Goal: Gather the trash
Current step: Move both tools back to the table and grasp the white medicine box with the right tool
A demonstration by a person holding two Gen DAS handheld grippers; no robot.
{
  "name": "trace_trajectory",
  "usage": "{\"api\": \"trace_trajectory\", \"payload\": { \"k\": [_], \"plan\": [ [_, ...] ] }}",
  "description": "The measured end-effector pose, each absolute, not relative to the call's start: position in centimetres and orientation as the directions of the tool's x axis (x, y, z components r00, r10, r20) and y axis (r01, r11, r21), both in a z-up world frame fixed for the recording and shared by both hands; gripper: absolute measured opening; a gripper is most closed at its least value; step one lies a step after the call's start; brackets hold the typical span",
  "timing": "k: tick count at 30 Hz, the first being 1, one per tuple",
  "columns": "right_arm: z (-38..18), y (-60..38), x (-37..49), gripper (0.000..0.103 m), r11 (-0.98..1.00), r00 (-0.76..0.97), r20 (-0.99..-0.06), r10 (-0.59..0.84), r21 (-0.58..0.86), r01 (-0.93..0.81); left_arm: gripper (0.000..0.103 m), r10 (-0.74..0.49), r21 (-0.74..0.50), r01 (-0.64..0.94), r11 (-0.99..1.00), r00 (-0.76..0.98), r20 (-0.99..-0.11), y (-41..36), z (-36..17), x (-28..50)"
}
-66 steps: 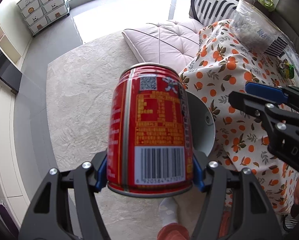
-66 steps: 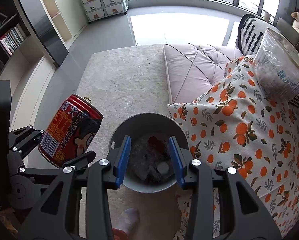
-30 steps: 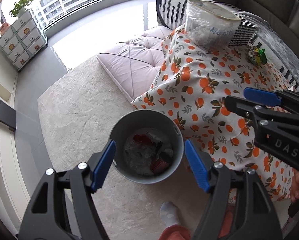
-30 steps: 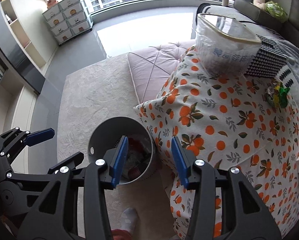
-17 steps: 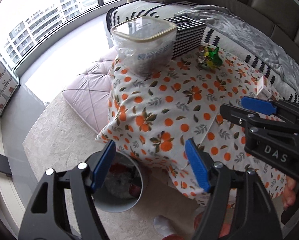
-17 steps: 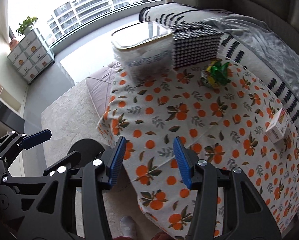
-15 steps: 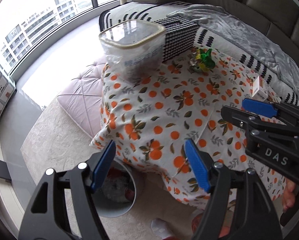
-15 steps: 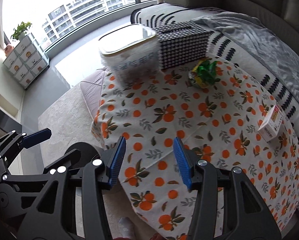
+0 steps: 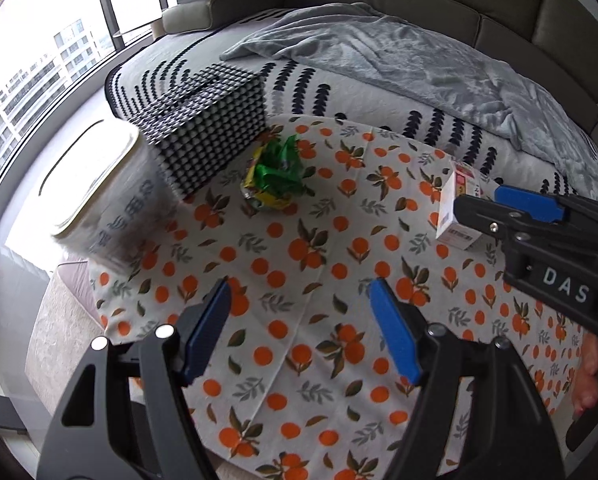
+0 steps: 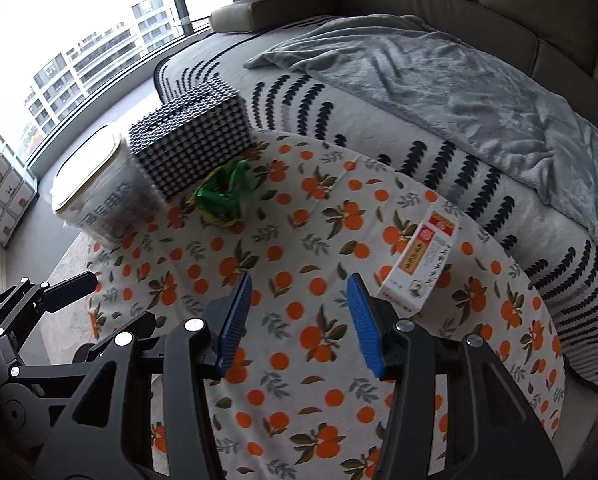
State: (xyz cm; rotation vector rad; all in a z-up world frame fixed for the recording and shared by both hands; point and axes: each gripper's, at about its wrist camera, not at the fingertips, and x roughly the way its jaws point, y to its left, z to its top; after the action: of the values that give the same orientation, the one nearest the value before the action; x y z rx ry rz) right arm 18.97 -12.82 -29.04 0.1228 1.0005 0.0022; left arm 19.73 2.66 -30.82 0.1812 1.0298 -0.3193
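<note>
— What does your left camera show?
— My left gripper (image 9: pixel 299 328) hangs wide and empty over the orange-print tablecloth (image 9: pixel 299 248). The crumpled green wrapper (image 9: pixel 277 176) lies beside the checkered box (image 9: pixel 211 120).
— And the right?
— My right gripper (image 10: pixel 297 320) is half-spread, holding nothing. The small carton (image 10: pixel 419 268) lies just beside its right finger.

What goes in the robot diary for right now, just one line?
left tool: open, empty | right tool: open, empty | green wrapper, small carton: on tablecloth
</note>
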Motion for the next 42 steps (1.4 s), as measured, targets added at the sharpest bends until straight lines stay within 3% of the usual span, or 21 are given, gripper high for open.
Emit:
{"api": "trace_trajectory", "payload": {
  "k": [18,20,23,30,33,35,42],
  "plan": [
    [-37.1,-21.8,22.3,0.048,0.863,0.466,-0.874,-0.139,0.124,0.49,0.072,-0.306,-0.024,0.65,0.76,0.325,-0.895,-5.5,-36.8,27.2],
    [-38.0,-21.9,22.5,0.059,0.843,0.462,-0.872,-0.161,0.122,0.524,0.072,-0.313,-0.021,0.677,0.736,0.313,-0.897,-6.0,-37.6,27.6],
    [-39.0,-22.0,22.6,0.066,0.819,0.455,-0.87,-0.188,0.117,0.562,0.072,-0.32,-0.017,0.704,0.71,0.3,-0.899,-6.4,-38.6,28.3],
    [-41.6,-21.8,23.3,0.068,0.798,0.419,-0.886,-0.196,0.104,0.594,0.072,-0.327,-0.026,0.719,0.694,0.284,-0.901,-6.6,-39.8,29.3],
    [-42.3,-21.9,23.8,0.066,0.798,0.407,-0.892,-0.195,0.097,0.595,0.072,-0.325,-0.025,0.72,0.693,0.281,-0.903,-6.4,-40.2,29.5],
    [-42.6,-21.9,24.0,0.051,0.802,0.399,-0.898,-0.187,0.095,0.59,0.072,-0.323,-0.027,0.718,0.696,0.279,-0.904,-6.3,-40.4,29.6],
    [-41.9,-21.7,24.3,0.046,0.815,0.406,-0.894,-0.189,0.088,0.572,0.072,-0.319,-0.032,0.696,0.718,0.288,-0.903,-5.4,-40.2,29.8]
  ]
}}
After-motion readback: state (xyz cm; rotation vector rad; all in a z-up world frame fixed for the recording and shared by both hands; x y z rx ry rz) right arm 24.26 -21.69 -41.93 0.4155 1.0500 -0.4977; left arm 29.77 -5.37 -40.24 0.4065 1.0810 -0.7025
